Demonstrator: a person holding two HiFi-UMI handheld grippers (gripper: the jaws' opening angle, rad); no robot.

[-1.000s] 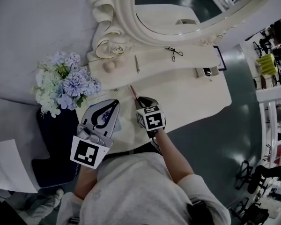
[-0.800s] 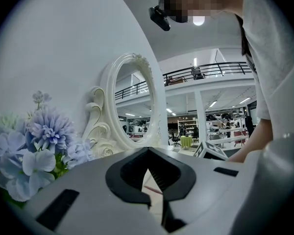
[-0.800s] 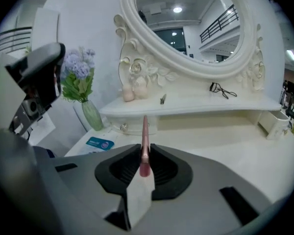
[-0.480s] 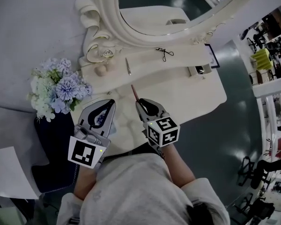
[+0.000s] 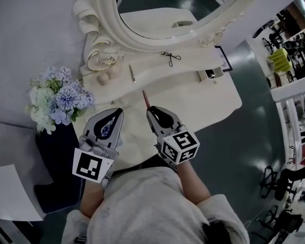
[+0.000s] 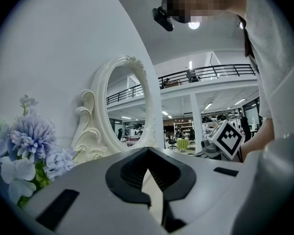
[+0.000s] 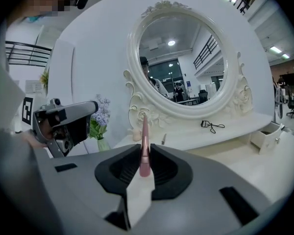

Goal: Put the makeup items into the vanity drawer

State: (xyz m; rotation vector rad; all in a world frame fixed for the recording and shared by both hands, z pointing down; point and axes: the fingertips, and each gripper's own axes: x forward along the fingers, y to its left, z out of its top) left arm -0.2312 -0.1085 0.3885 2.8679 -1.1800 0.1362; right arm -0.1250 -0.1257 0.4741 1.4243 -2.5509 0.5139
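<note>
My right gripper [image 5: 149,109] [image 7: 144,146] is shut on a slim pink makeup pencil [image 5: 145,98] [image 7: 145,131], which sticks out past the tips toward the mirror. It hovers over the cream vanity table [image 5: 203,105]. My left gripper [image 5: 118,111] [image 6: 147,150] is beside it on the left, shut with nothing in it. On the shelf under the mirror lie a black eyelash curler [image 5: 170,56] [image 7: 211,126], a thin silver stick [image 5: 132,73] [image 7: 163,140] and a beige sponge [image 5: 102,78]. A small drawer [image 5: 207,74] [image 7: 267,133] stands open at the shelf's right end.
A bunch of blue and white flowers [image 5: 56,98] [image 6: 27,141] stands at the table's left edge above a dark stool [image 5: 58,166]. The big oval mirror [image 5: 162,14] [image 7: 183,65] rises behind the shelf. Dark floor lies right of the table.
The right gripper has drawn back a little toward me, the pink pencil still in it. The left gripper has barely moved. The head view has drifted slightly.
</note>
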